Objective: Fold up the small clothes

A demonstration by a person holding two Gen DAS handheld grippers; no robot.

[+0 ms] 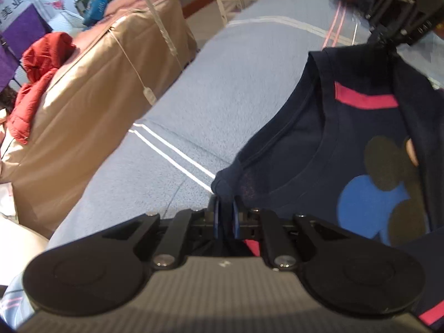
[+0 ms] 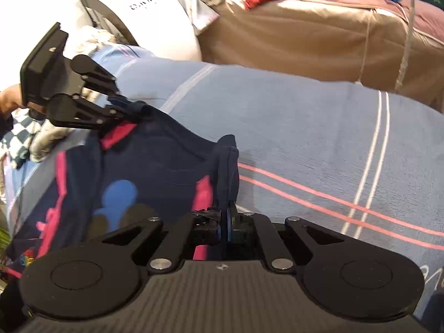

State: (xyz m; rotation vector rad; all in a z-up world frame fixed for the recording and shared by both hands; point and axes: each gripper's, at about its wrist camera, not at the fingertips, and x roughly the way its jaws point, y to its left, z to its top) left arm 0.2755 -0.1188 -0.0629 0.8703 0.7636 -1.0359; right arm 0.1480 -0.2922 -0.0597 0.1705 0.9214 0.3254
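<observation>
Both black two-finger grippers, left (image 1: 225, 208) and right (image 2: 228, 208), pinch shoulders of the navy mouse-print child's top (image 1: 347, 149) over the blue striped bedspread (image 1: 222, 88). Only the left view shows a Chinese-lettered sign (image 1: 11, 14); only the right, a white appliance (image 2: 155, 8) with unreadable lettering.

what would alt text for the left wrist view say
The left tool is shut on one shoulder of a navy shirt with pink stripes and blue and black circles, while the right tool pinches the other shoulder at upper right. Under the shirt lies a blue bedspread; a red jacket rests on a tan bed at left.
</observation>
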